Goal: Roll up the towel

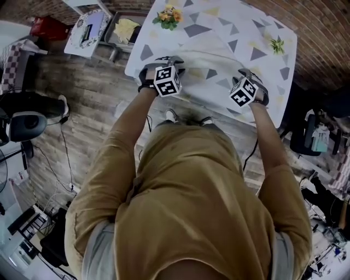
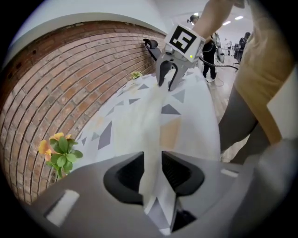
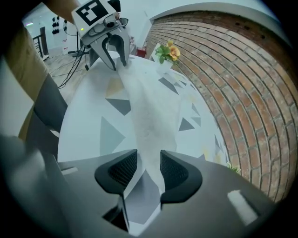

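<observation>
A white towel lies as a long bunched strip near the front edge of the table, which has a white cloth printed with grey and yellow triangles. My left gripper is shut on the towel's left end, the fabric pinched between its pads. My right gripper is shut on the other end. The strip runs between the two. In the left gripper view the right gripper shows at the far end; in the right gripper view the left gripper does. Both point steeply down.
A pot of orange flowers stands at the table's back edge, a small green plant at the right. A brick wall curves behind the table. A low side table with a tray stands at the left, on a wooden floor.
</observation>
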The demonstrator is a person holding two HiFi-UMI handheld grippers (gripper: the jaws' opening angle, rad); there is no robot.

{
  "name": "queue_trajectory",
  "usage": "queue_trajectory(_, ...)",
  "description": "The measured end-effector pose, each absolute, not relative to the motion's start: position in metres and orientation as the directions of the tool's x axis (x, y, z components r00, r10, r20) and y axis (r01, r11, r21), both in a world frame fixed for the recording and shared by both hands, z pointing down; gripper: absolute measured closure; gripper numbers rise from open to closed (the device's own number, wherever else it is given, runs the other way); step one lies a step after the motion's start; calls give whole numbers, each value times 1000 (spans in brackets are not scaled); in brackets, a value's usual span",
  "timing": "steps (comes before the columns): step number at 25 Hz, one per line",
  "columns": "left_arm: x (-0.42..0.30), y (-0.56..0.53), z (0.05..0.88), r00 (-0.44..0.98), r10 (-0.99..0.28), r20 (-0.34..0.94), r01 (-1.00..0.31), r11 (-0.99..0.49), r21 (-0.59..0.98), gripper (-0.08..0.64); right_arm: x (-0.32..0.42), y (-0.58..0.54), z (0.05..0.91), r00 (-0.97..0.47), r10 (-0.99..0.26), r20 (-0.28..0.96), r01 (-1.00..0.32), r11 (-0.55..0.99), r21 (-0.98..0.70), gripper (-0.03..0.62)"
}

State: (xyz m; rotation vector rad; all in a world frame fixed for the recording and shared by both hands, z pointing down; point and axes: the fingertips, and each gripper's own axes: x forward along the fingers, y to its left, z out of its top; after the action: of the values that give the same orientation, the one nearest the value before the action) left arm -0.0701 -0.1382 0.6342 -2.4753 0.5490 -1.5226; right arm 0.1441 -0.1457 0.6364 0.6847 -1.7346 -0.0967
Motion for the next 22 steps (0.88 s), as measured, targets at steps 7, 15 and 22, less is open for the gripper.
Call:
queue_trajectory(7, -73, -140, 645, 388, -310, 868, -158, -950, -269, 382, 143, -144, 641, -146, -422, 895, -390, 856, 340, 439)
queue_trajectory(15, -80, -145, 647, 397, -240, 886, -124, -970, -207, 383, 140, -142, 640, -148, -377, 914, -385, 873, 298, 492)
queue_trajectory(22, -84, -148, 644, 409, -226, 884, -144, -973, -182, 458, 142, -145, 640, -142, -416, 898, -426, 845, 324, 553)
